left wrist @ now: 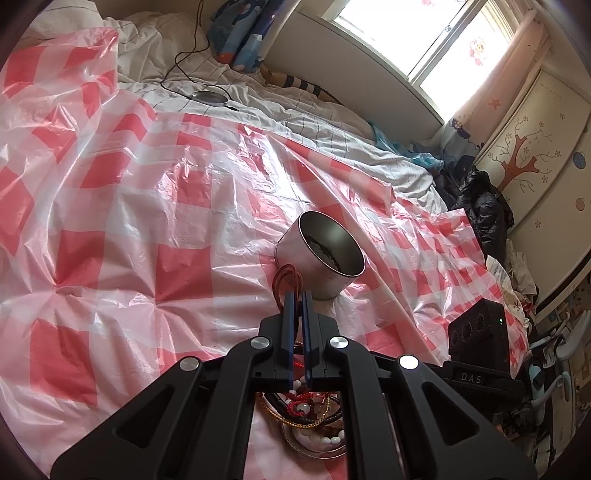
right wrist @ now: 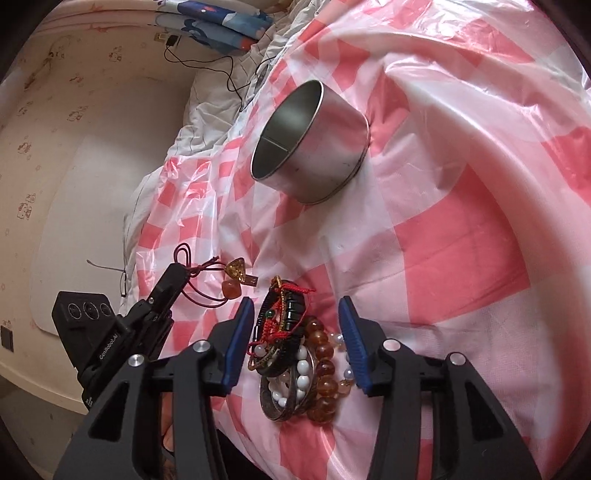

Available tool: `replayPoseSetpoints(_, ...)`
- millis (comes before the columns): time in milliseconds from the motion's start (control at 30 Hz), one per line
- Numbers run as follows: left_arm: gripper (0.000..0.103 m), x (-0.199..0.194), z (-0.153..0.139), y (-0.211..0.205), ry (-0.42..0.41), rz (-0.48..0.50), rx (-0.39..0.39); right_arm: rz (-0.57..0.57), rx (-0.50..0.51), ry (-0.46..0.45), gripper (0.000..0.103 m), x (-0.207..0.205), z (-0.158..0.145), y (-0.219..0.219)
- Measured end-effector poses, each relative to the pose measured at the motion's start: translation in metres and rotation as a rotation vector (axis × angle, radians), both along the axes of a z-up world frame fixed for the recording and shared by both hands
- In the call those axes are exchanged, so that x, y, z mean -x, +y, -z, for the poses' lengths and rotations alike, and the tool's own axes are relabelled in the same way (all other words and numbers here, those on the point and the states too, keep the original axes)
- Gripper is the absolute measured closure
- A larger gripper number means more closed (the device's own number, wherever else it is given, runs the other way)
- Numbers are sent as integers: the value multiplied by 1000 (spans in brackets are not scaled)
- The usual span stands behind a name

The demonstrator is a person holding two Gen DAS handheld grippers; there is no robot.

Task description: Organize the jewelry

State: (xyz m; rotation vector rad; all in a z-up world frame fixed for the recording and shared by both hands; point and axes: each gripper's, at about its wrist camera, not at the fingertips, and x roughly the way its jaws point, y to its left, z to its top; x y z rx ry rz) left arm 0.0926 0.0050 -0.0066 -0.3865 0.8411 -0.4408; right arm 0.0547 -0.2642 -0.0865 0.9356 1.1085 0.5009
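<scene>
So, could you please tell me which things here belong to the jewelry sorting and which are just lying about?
Job:
round metal tin
bracelet pile
red cord pendant, in the left claw

Lying about:
black cable
blue patterned pillow
checked plastic sheet

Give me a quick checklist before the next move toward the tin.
1. Left gripper shut on the red cord: ok.
2. Pendant clear of the sheet: cannot tell.
3. Tin upright, mouth open: ok.
4. Tin empty: cannot tell; dark bits show inside in the left view.
5. Right gripper open, holding nothing: ok.
6. Bracelet pile between its jaws, untouched: ok.
</scene>
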Motion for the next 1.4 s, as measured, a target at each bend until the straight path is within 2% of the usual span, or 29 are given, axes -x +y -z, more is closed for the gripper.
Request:
replayPoseSetpoints(67, 100, 0, 0, 0, -1, -1, 0, -20, -17, -6, 60, -4, 0, 5)
replayPoseSetpoints(100, 99, 0, 0, 0, 0, -2, 0, -33, -27, -5, 66, -6, 1, 7)
replayPoseSetpoints(133, 100, 0, 0, 0, 1, -3, 1, -38, -32, -3, 78, -7, 2, 9)
replayPoseSetpoints(200, 99, 0, 0, 0, 0, -3, 2, -41, -34, -8, 85, -8, 2, 11)
replayPoseSetpoints(233, 99, 0, 0, 0, -1, -3, 1, -39, -50, -14, 94, -7, 2, 10)
replayPoseSetpoints(333, 99, 0, 0, 0, 1, -3, 1, -32, -76, -34, 99, -7, 0, 9)
replayPoseSetpoints(433, 100, 0, 0, 0, 0, -3, 1, -35, -80, -64, 102, -6, -6, 10)
replayPoseSetpoints(600, 99, 1, -1, 1, -4, -3, 6, -43, -160, -123, 102, -4, -16, 14)
replayPoseSetpoints(900, 100, 7, -13, 2, -64, 3, 47, -9, -349, -352, 102, 4, -55, 2)
replayPoseSetpoints(967, 100, 7, -16, 2, -73, 18, 75, -6, -333, -378, 102, 3, -63, 1)
replayPoseSetpoints(1067, 100, 7, -26, -2, -115, 37, 77, 0, -361, -385, 102, 1, -63, -6)
replayPoseSetpoints(1167, 100, 3, -32, -10, -137, 62, 96, 7, -336, -398, 102, -5, -69, -13)
replayPoseSetpoints(1400, 100, -31, -41, -38, -171, 107, 131, 59, -305, -437, 102, -38, -83, -28)
